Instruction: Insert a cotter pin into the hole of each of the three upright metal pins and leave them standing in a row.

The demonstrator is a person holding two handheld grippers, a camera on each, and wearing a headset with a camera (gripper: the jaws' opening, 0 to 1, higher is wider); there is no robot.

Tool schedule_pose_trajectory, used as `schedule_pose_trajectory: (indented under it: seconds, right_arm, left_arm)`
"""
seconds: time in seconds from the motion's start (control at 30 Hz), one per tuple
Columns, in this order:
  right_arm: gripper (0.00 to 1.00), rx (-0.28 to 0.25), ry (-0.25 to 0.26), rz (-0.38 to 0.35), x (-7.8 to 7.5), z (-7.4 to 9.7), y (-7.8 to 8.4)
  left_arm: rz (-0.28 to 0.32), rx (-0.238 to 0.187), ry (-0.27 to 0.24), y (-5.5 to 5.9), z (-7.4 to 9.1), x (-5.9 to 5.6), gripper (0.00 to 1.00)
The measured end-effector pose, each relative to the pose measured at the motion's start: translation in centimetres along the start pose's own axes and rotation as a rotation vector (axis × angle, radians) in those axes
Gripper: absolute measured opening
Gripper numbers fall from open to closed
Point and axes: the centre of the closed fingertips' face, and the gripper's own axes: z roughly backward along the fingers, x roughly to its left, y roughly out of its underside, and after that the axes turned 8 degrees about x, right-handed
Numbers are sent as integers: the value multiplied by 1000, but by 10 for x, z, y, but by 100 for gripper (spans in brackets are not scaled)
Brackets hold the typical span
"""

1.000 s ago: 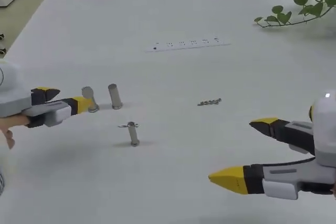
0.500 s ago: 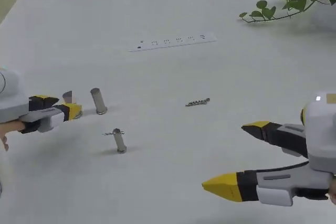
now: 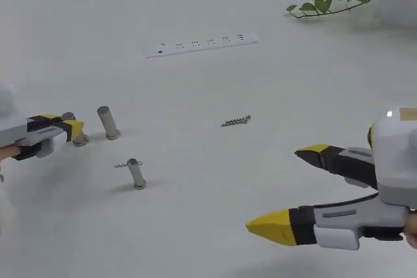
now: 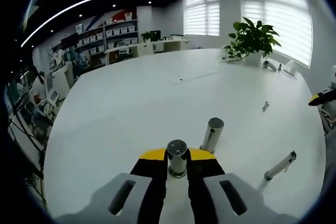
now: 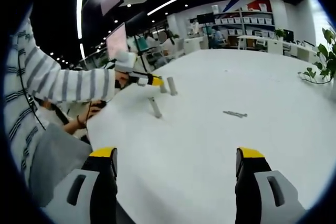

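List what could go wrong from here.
1. The left gripper clamps one metal pin right beside its neighbour; swinging it could knock that one over.
2. The loose cotter pins lie flat and thin on the table; the open right gripper may slip picking one up.
3. The finished pin stands alone, nearer the person; a passing jaw could topple it.

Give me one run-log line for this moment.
left hand-held gripper: shut on end pin | right hand-held gripper: open, empty | front pin: cotter pin inserted | loose cotter pins: on table
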Motion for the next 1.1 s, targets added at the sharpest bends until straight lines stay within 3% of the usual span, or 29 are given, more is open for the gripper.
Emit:
schedule_pose_trajectory:
  seconds: [0.07,0.2,0.37,0.6,0.7,0.83,0.9,1.1]
  right_arm:
    - [95,-2,-4,-1,1,0,0]
    - [95,-1,-7,-6,2,-1,0]
    - [95,8,-8,6,3,-1,2]
    - [96,-9,10,7,-1,4,-2]
    - [96,-10,13,3,-2,5,-2]
    - [96,-9,12,0,-1,4,-1]
    - [96,-8,11,8,0,3,-1]
    - [95,-8,16,6,1,1,-2]
  left_arm:
    - [-25,1,2,0,0,-1,12]
    - [13,-5,22,1,1,0,12]
    - [8,5,26,1,2,0,11]
    - [34,42,20,4,6,11,11]
    - [47,53,27,4,11,10,11]
    - [49,35,18,-1,23,13,10]
    - [83,16,22,-6,33,15,11]
    - [28,0,18,-20,67,12,11]
